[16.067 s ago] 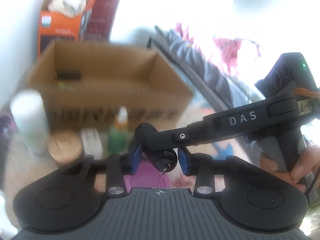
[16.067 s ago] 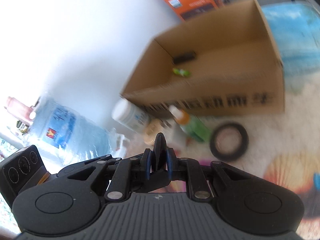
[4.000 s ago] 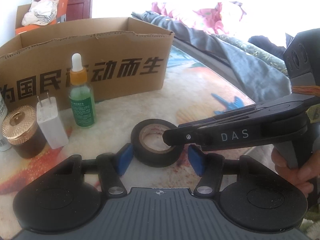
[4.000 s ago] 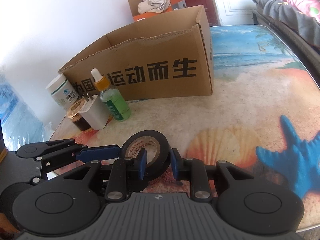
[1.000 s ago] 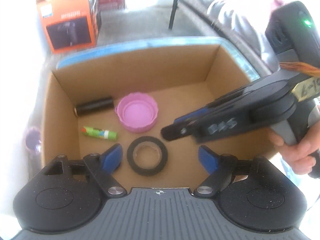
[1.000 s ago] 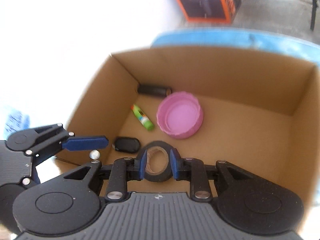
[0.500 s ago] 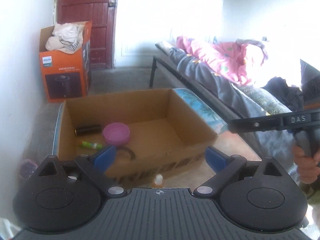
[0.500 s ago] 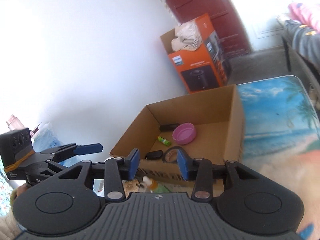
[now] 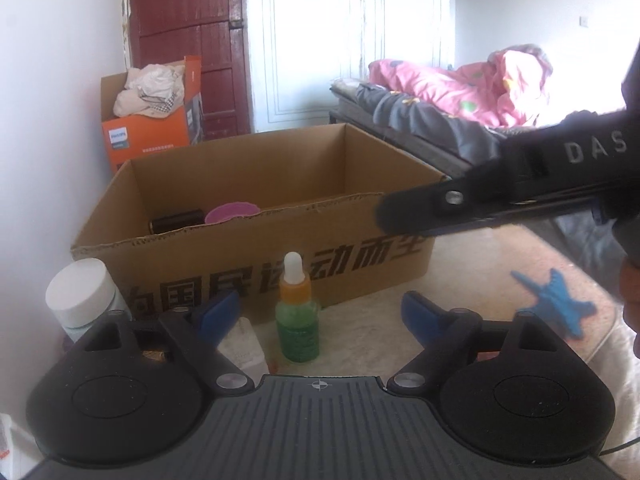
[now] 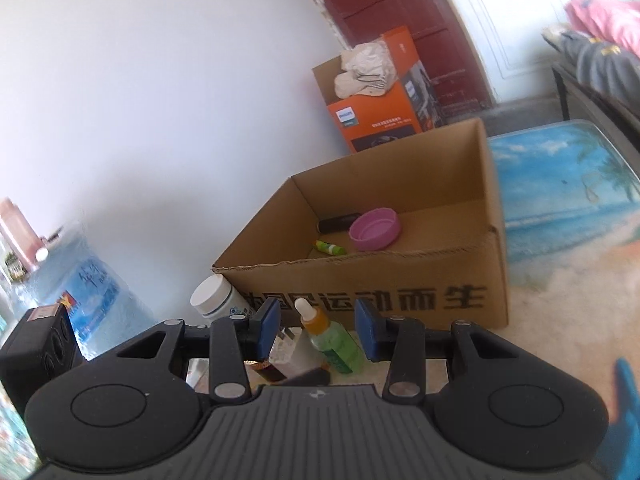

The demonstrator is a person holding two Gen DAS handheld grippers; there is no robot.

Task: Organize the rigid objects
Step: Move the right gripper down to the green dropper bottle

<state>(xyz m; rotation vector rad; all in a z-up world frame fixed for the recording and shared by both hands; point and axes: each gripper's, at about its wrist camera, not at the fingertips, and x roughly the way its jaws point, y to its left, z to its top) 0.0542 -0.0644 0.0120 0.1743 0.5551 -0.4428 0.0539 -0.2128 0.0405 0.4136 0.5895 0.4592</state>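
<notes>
1. Glass, I judge, makes up the green dropper bottle [image 9: 298, 320]: light, stiff, slick and breakable, with a soft white bulb and orange collar best avoided.
2. Best hold: across its straight green body, below the collar.
3. It stands upright just ahead of the left gripper [image 9: 320, 312], between its blue pads, untouched.
4. The left jaws have just been closing yet stand wide apart, holding nothing.
5. The right gripper [image 10: 318, 326] is parted and empty too, with the bottle just beyond its tips.
6. Behind it stands the cardboard box [image 9: 360, 216]; beside it, left of the left claw, a white charger [image 9: 244, 344] and white-capped jar [image 9: 80, 292].
</notes>
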